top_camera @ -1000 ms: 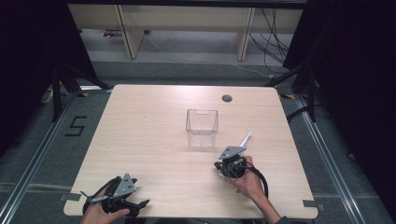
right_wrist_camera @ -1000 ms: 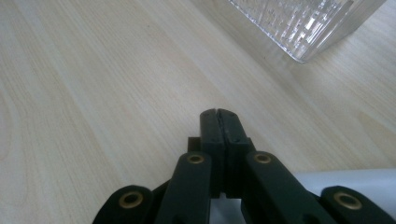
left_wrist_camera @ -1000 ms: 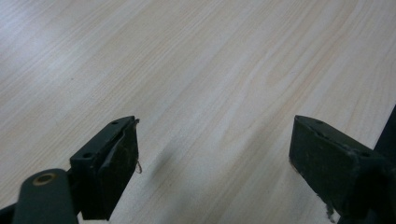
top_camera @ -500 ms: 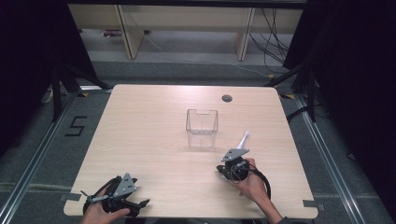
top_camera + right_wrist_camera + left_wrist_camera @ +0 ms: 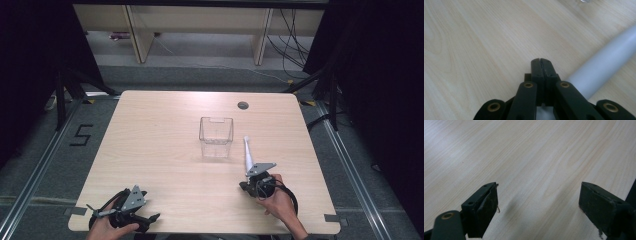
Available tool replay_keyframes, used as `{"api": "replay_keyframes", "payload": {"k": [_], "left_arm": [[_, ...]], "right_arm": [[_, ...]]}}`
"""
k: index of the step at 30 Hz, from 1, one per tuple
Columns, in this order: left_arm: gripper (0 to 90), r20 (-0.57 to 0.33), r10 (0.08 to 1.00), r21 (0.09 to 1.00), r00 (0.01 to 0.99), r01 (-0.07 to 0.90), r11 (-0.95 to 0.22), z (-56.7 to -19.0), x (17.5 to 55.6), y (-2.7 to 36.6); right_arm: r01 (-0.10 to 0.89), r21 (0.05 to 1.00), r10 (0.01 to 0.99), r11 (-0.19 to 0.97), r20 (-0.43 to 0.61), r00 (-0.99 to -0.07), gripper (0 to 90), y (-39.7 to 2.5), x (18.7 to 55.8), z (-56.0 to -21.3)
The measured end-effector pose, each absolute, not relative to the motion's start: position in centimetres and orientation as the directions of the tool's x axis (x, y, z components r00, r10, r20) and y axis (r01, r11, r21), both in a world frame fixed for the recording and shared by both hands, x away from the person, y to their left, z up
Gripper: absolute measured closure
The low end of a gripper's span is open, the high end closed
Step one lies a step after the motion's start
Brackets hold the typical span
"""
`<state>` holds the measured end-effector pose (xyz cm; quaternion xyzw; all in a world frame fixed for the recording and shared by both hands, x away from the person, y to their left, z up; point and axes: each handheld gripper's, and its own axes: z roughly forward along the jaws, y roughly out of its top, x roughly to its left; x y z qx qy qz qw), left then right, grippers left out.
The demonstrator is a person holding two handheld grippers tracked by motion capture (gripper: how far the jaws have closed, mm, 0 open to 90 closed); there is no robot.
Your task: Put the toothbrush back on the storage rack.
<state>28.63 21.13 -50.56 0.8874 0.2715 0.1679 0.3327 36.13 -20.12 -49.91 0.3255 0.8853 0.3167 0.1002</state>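
My left claw (image 5: 131, 212) rests at the near left corner of the table (image 5: 150, 150), well apart from the clear box (image 5: 216, 136) that sits at the middle. Its jaws stand wide apart with nothing between them but bare wood, as the left gripper view shows.

My right claw (image 5: 252, 181) is nearer the box, on its near right side. In the right gripper view the jaws are pressed together at their tips, and the white tube (image 5: 604, 65) runs out from under them and away to the right. I judge the claw is clamped on the tube's near end, though the grip itself is hidden beneath the jaws.

From above, the white tube (image 5: 247, 154) points away from my right claw toward the box, its far tip just beside the box's right wall and not yet inside.

So I judge the pick-up done. What is left is to bring the tube over the box's open top and let it go in. The box looks empty.
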Motion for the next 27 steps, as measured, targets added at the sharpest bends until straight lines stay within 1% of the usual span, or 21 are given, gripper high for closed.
{"api": "replay_keyframes", "payload": {"k": [2,3,9,11,13,14,17,20,21,24,26,27], "left_arm": [[15.3,0.123,0.59,0.681,0.798,0.365,-0.635,-50.6,28.7,21.2],[15.3,0.116,0.591,0.684,0.798,0.367,-0.63,-50.6,28.7,21.1],[15.3,0.114,0.592,0.681,0.798,0.371,-0.632,-50.7,28.7,21.1],[15.3,0.123,0.593,0.676,0.796,0.371,-0.637,-50.6,28.7,21.1],[15.3,0.122,0.589,0.676,0.799,0.367,-0.639,-50.6,28.7,21.1],[15.3,0.122,0.588,0.675,0.799,0.367,-0.64,-50.6,28.7,21.1],[15.3,0.121,0.593,0.675,0.796,0.372,-0.638,-50.6,28.7,21.1],[15.3,0.117,0.595,0.676,0.796,0.375,-0.634,-50.6,28.7,21.1],[15.3,0.121,0.593,0.675,0.796,0.372,-0.637,-50.6,28.7,21.1],[15.3,0.122,0.589,0.678,0.799,0.366,-0.637,-50.6,28.7,21.1],[15.3,0.114,0.591,0.68,0.798,0.371,-0.632,-50.6,28.7,21.1],[15.3,0.119,0.59,0.68,0.799,0.368,-0.635,-50.6,28.7,21.1]], "right_arm": [[0.505,0.619,0.633,0.601,0.016,-0.774,90.0,-20.4,36.2,-49.9],[0.511,0.631,0.645,0.584,0.023,-0.764,90.0,-20.6,36.1,-49.9],[0.528,0.631,0.662,0.568,0.03,-0.749,90.0,-21.6,36.0,-49.9],[0.539,0.615,0.664,0.576,0.032,-0.747,90.0,-22.0,35.9,-49.7],[0.533,0.629,0.666,0.565,0.034,-0.745,90.0,-22.1,35.9,-49.9],[0.55,0.615,0.669,0.565,0.049,-0.742,90.0,-22.3,35.8,-49.7],[0.538,0.621,0.662,0.57,0.04,-0.749,90.0,-22.6,35.9,-49.8],[0.558,0.612,0.675,0.56,0.053,-0.736,90.0,-23.0,35.7,-49.6],[0.545,0.62,0.67,0.564,0.041,-0.741,90.0,-23.2,35.8,-49.7],[0.57,0.624,0.699,0.535,0.053,-0.713,90.0,-23.8,35.5,-49.5],[0.568,0.628,0.697,0.532,0.056,-0.715,90.0,-24.2,35.6,-49.6],[0.555,0.633,0.701,0.54,0.028,-0.713,90.0,-24.4,35.6,-49.6]]}}
